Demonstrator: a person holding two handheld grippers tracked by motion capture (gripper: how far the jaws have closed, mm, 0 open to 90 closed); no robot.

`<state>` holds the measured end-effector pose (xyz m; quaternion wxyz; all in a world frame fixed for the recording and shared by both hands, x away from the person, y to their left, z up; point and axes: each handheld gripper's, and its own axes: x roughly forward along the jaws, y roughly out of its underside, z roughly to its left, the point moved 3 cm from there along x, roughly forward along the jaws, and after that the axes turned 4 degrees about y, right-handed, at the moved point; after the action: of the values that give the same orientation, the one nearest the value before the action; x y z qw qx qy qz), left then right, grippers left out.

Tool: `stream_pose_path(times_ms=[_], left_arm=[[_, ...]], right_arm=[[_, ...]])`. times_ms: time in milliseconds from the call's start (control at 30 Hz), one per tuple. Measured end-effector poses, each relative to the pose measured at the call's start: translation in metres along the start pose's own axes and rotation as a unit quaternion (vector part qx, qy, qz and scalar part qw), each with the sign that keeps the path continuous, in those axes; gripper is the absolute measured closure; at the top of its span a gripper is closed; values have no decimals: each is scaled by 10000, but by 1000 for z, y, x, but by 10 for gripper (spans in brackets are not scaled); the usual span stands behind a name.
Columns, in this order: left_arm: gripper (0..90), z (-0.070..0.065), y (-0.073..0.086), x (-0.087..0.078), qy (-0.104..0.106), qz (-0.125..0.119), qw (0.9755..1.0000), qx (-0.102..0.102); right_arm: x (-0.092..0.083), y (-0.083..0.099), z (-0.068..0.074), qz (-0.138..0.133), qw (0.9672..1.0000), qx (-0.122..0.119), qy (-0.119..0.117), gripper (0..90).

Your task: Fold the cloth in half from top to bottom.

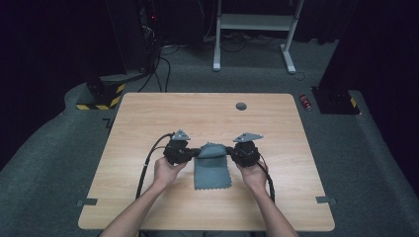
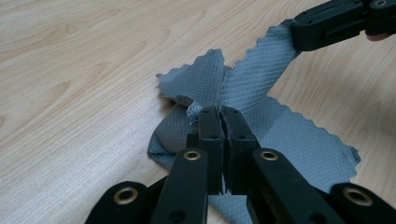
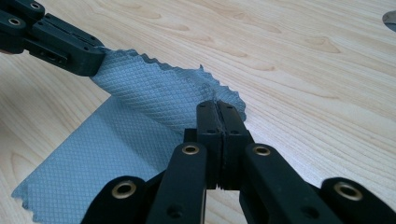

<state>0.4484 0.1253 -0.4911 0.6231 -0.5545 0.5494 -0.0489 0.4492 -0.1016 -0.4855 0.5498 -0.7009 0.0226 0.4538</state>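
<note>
A grey-blue cloth [image 1: 212, 170] with zigzag-cut edges lies on the wooden table [image 1: 207, 116], its far edge lifted off the wood. My left gripper [image 1: 197, 151] is shut on the cloth's far left corner, my right gripper [image 1: 228, 151] on its far right corner. In the left gripper view the jaws [image 2: 221, 114] pinch a bunched fold of cloth [image 2: 252, 84], and the right gripper [image 2: 299, 37] holds the other corner at the upper right. In the right gripper view the shut jaws [image 3: 217, 108] clamp the cloth [image 3: 140, 93], with the left gripper [image 3: 95, 60] at the upper left.
A round grommet hole [image 1: 241, 106] sits near the table's far edge. Cables trail from both grippers toward the person's forearms [image 1: 148, 197]. Beyond the table stand a white desk frame [image 1: 254, 29] and dark equipment on the carpet.
</note>
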Motion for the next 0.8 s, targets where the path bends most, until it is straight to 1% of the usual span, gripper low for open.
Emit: stream_pose_path(times_ms=[100,233,400,600,633,733,800], left_arm=[[878,-2,2,-1,7,-17,10000,15],[879,-4,4,-2,-5,18,9999,100],[879,-7,7,-4,43,-50,10000,56],[880,-10,9,-7,64,-60,9999,100],[879,-10,9,-7,67,-73,9999,127],[880,-12,10,-10,90,-117,9998,97],[880,-14,12,-11,116,-102,9998,122]], right_arm=[[-1,2,1,-20,10000,-11,-37,892],[-3,4,3,-20,10000,-40,-76,892],[-4,7,3,-32,10000,-17,-93,892],[-7,9,6,-44,9999,-3,-132,892],[-8,9,6,-73,9999,-53,-131,892],[-10,11,8,-62,9999,-55,-149,892],[-11,13,8,-66,9998,-62,-162,892]])
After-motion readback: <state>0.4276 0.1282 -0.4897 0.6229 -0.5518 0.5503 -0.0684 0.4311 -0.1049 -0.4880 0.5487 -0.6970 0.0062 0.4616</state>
